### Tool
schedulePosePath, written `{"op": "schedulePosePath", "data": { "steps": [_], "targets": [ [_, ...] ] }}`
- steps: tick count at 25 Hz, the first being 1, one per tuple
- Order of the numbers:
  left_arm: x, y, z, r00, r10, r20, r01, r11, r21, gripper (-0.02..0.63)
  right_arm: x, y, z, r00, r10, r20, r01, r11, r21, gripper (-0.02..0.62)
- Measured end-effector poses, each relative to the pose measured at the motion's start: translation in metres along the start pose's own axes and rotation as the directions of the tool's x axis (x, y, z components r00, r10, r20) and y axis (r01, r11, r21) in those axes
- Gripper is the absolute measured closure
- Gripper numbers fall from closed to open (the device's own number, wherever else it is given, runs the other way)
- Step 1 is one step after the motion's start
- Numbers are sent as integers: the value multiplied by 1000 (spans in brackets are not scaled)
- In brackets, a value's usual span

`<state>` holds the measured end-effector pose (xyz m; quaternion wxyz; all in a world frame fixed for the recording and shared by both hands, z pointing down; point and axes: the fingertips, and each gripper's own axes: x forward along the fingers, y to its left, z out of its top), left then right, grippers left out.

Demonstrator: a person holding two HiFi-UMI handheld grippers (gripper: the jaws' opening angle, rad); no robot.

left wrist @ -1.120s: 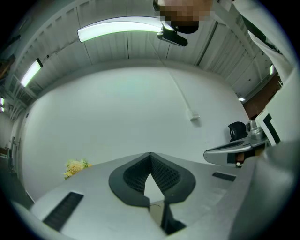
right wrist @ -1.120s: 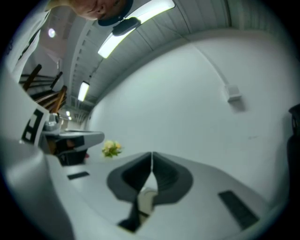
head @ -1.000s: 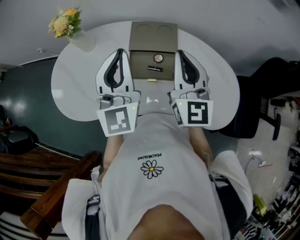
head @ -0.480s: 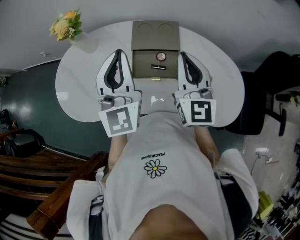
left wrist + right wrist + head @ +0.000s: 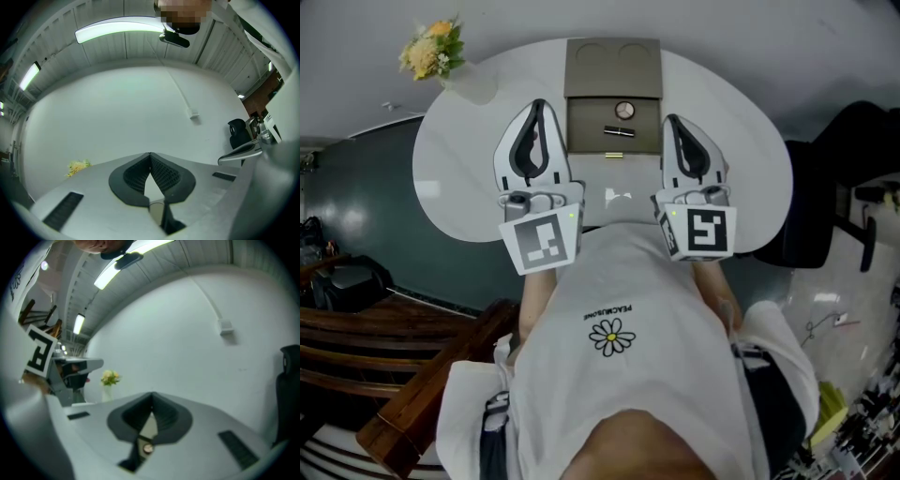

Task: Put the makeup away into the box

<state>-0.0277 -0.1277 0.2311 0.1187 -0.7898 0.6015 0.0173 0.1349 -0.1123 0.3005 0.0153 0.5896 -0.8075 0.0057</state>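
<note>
An open olive box stands at the far middle of the round white table, its lid folded back. Inside lie a round compact and a black lipstick tube. My left gripper hovers just left of the box and my right gripper just right of it. Both are shut with nothing between the jaws. The left gripper view shows its jaws meeting against a bare wall. In the right gripper view the jaws are likewise closed and empty.
A vase of yellow flowers stands at the table's far left edge, with the flowers also in the right gripper view. A black chair stands right of the table. A small white mark shows on the table near the person.
My right gripper has sunk a little and drawn slightly toward the person. The left gripper has held still, and both stay shut.
</note>
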Motion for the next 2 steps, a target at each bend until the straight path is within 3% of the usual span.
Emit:
{"op": "schedulePosePath", "data": {
  "steps": [2],
  "targets": [
    [0, 1, -2, 1000, 2, -4, -2, 1000, 1, 588, -1, -1, -3, 1000, -2, -9, 2, 1000, 2, 566]
  ]
}}
